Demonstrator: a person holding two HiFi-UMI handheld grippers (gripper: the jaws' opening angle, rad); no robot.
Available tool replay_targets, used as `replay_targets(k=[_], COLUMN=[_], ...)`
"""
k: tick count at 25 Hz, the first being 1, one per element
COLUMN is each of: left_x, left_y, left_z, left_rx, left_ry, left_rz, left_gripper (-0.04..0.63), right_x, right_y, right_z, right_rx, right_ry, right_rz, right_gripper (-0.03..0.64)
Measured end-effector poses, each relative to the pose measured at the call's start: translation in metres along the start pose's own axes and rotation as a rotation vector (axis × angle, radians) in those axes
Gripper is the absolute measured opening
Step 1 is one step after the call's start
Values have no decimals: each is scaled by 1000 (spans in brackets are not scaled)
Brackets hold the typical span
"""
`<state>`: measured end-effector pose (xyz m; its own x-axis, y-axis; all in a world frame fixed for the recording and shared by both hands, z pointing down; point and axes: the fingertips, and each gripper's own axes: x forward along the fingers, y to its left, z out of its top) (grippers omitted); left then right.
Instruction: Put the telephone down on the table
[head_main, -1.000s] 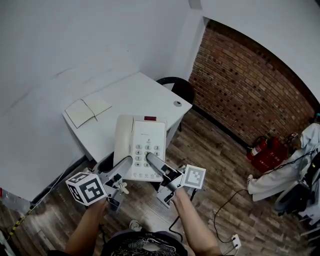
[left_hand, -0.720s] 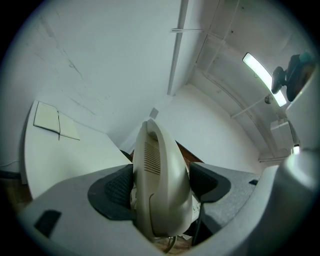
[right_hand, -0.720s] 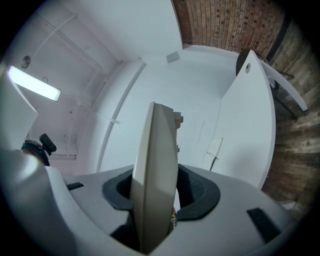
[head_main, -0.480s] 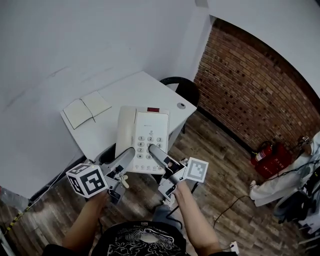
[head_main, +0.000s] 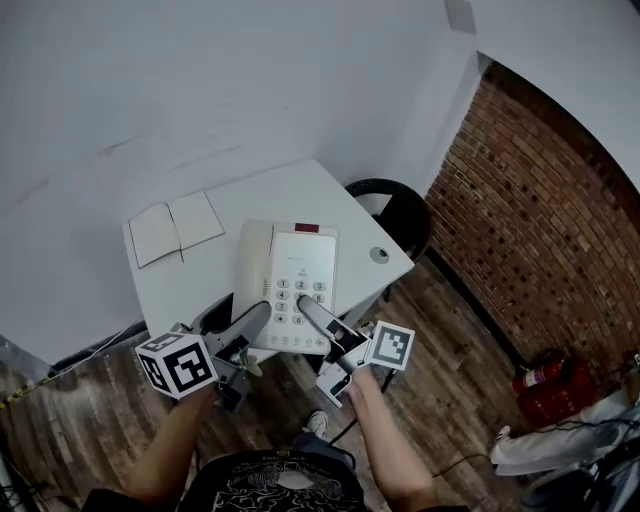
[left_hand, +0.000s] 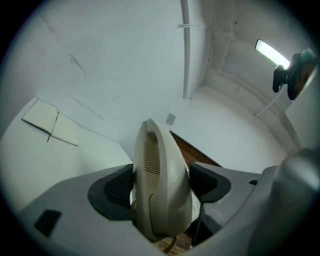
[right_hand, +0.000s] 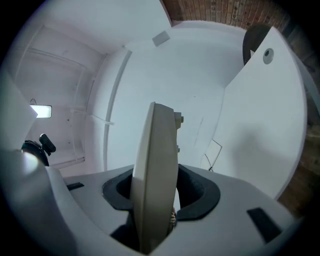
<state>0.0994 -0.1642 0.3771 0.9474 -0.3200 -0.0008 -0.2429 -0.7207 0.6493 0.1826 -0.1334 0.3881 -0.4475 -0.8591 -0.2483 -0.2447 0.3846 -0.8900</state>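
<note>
Gripping telephone (head_main: 288, 280) by near end: left gripper (head_main: 258, 316) clamped on handset side, right gripper (head_main: 308, 310) clamped on keypad side. Long axis runs away from person; phone held over table (head_main: 250, 200) near edge, tabletop below, ahead.

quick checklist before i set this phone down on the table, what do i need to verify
1. Left gripper has the telephone: ok, fingers shut on its handset side.
2. Right gripper has it too: ok, fingers shut on the edge of the keypad side.
3. Free landing spot on the table: ok, bare white top shows beyond the telephone.
4. Notebook out of the way: ok, it lies open off to the left, apart from the telephone.
5. Gap left between telephone and tabletop: cannot tell.
</note>
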Motion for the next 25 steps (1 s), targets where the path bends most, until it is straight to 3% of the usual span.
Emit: replay_targets(k=[11,20,25], left_x=[84,98,90], left_y=[7,31,71], left_z=[-3,-12,-16], left_rx=[-11,-54,-112], left_ry=[-86,-144,-162], left_rz=[180,293,359], left_gripper=[356,356,356], right_x=[1,14,40], right_y=[-47,-80,-110], right_z=[83,93,78], right_rx=[93,132,156], right_ry=[165,308,391], right_rz=[67,82,70], right_gripper=[183,183,183])
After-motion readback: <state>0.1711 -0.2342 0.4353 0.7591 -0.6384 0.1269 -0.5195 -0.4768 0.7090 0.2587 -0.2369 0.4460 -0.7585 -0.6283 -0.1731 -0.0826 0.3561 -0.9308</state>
